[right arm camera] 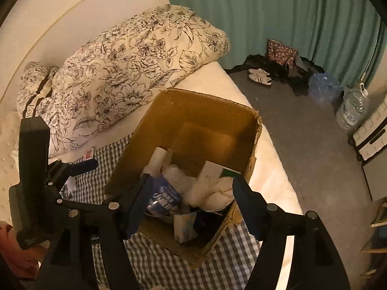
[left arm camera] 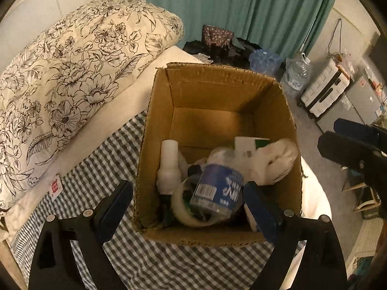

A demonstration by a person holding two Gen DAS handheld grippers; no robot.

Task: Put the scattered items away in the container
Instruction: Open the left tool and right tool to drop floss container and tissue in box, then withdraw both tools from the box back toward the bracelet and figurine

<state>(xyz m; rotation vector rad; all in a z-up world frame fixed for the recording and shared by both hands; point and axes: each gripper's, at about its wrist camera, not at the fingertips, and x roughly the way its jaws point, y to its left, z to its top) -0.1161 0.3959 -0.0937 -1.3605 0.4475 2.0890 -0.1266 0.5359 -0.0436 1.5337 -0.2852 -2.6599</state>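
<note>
An open cardboard box [left arm camera: 157, 125] [right arm camera: 150, 130] stands on a checked cloth [left arm camera: 101, 169] on the bed. Inside lie a blue-labelled plastic bottle [left arm camera: 217, 188] [right arm camera: 164, 198], a white spray bottle [left arm camera: 169, 166], a tape roll [left arm camera: 186, 210], crumpled white material [left arm camera: 273, 162] [right arm camera: 212, 193], a white and green carton [left arm camera: 249, 145] and a small white packet [right arm camera: 185, 227]. My left gripper [left arm camera: 188, 205] hangs open over the box's near side, its pads clear of the bottle below. My right gripper [right arm camera: 192, 203] is open above the box too, nothing between its fingers [left arm camera: 338, 147].
A floral duvet [left arm camera: 72, 72] lies at the back left of the bed. A green curtain [left arm camera: 241, 12] hangs behind. On the floor to the right are packed water bottles [right arm camera: 324, 87], a large water jug [right arm camera: 353, 111], a white suitcase [left arm camera: 324, 89] and shoes [right arm camera: 260, 76].
</note>
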